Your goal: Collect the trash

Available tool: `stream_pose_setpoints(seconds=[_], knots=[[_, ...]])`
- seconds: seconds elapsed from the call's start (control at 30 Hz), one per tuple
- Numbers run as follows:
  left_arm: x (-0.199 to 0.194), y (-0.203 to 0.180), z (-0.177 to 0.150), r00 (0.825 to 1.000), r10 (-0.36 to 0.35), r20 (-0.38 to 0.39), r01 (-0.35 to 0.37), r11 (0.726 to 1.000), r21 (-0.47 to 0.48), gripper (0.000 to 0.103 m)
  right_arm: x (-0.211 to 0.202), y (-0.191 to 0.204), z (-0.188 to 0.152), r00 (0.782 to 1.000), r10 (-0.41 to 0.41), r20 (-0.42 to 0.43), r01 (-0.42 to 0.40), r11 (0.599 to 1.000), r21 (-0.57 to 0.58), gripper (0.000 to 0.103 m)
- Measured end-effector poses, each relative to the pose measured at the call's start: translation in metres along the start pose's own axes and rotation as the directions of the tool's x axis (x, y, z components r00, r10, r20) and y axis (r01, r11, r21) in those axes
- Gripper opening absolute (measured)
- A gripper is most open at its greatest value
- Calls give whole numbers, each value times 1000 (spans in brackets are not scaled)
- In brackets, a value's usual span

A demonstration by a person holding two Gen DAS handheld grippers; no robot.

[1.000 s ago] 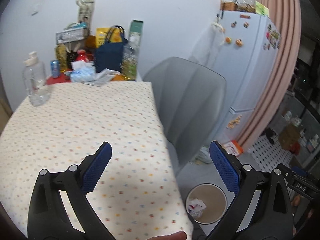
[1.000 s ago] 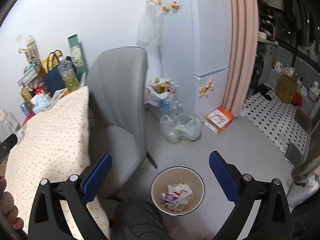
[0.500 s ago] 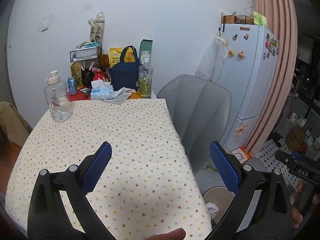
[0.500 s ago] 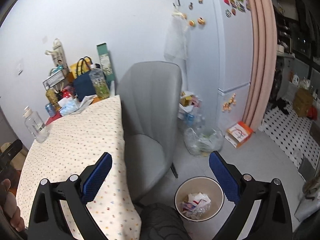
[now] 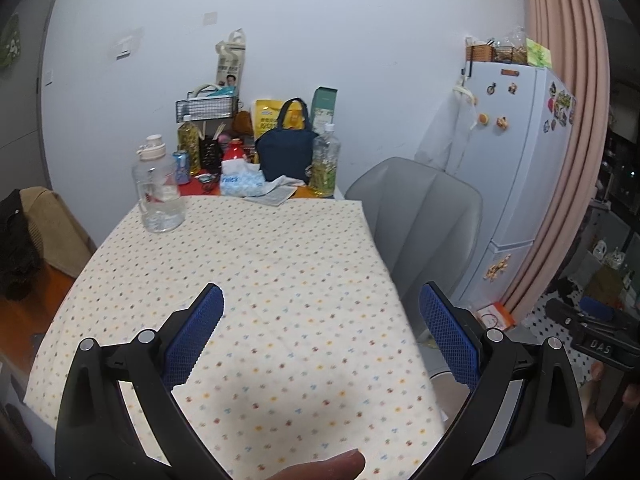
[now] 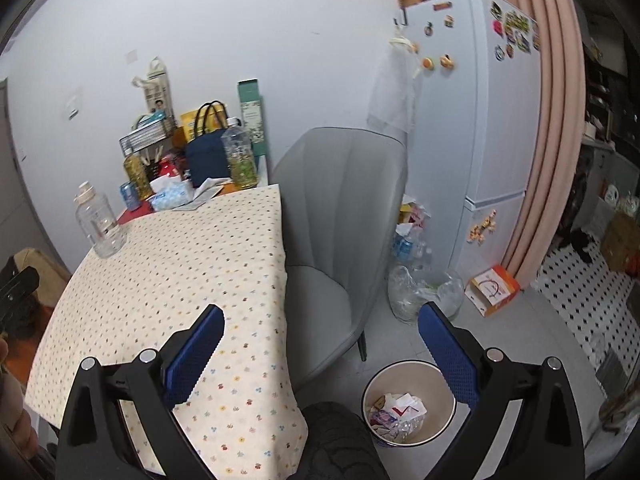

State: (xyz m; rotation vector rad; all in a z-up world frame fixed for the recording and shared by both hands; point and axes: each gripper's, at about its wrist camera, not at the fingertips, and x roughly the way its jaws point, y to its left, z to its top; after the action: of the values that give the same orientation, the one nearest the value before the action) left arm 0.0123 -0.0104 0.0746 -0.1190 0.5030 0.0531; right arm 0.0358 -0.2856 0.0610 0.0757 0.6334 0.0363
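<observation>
A round beige waste bin [image 6: 408, 402] stands on the floor to the right of the table, with crumpled paper and wrappers [image 6: 396, 410] inside. Its rim [image 5: 440, 380] barely shows in the left wrist view behind the right finger. My left gripper [image 5: 320, 328] hangs open over the dotted tablecloth [image 5: 248, 280], nothing between its blue pads. My right gripper [image 6: 320, 344] is open too, held above the table's right edge and the grey chair [image 6: 340, 232], with the bin below its right finger.
At the table's far end stand a clear jar [image 5: 158, 192], a tissue pack [image 5: 240, 184], a navy bag [image 5: 286, 152], bottles and a can. A white fridge [image 6: 480, 120], plastic trash bags [image 6: 420, 288] and an orange box [image 6: 494, 290] are beyond the chair. A knee [image 6: 340, 440] is low in view.
Both grippers have risen and tilted up: the table's far end and the wall now fill more of each view, and the bin has slid low. Both stay open.
</observation>
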Motion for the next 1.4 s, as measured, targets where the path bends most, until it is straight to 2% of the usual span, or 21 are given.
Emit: stream_pose_setpoints(seconds=[0.17, 0.53, 1.4], knots=[[2, 13, -10, 999, 29, -15, -29, 1000, -3, 97, -2, 6, -8, 999, 38, 0, -38, 999, 1, 95], [0, 10, -13, 1000, 24, -14, -24, 1000, 1, 97, 1, 15, -19, 996, 88, -6, -88, 995, -37, 95], [3, 8, -13, 999, 18, -31, -18, 1000, 4, 97, 9, 20, -26, 994, 107, -34, -109, 993, -54, 95]])
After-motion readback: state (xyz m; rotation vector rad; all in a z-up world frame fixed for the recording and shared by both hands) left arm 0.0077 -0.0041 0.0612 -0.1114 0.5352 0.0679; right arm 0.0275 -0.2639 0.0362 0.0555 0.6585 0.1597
